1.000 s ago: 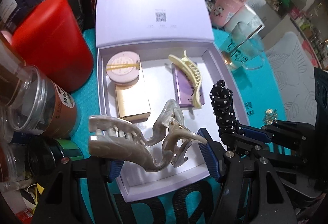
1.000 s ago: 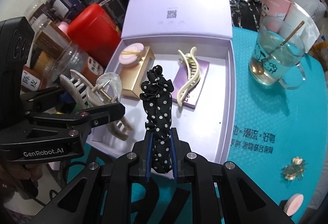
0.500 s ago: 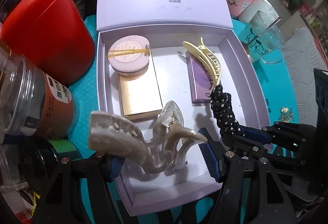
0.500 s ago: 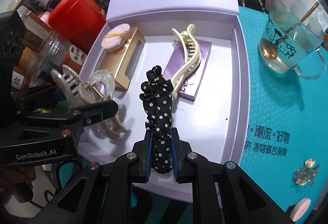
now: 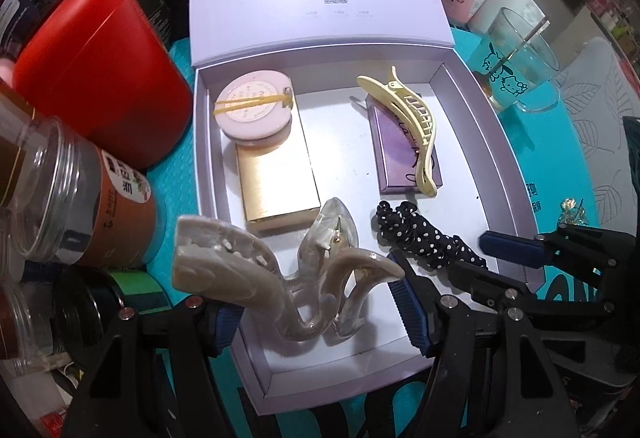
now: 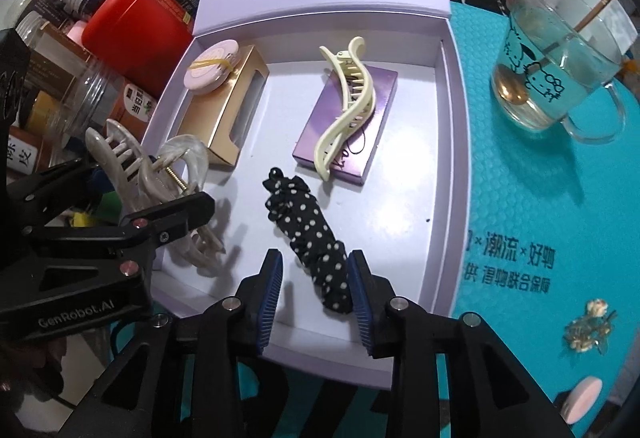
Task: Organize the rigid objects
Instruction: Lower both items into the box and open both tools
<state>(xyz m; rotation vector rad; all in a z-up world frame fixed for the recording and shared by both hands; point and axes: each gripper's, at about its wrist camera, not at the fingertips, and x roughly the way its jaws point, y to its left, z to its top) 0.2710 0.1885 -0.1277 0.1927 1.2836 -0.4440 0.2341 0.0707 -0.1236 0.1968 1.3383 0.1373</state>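
The polka-dot scrunchie (image 6: 310, 234) lies flat on the floor of the lilac box (image 6: 450, 141), between the released right gripper (image 6: 314, 292) pads. At its 9 o'clock, the left gripper (image 5: 316, 304) is clenched on the pearly claw clip (image 5: 256, 270), whose lower teeth are hidden behind the gripper. The cream clip (image 6: 346, 105) sits on a purple card (image 6: 376, 121) at 12 o'clock.
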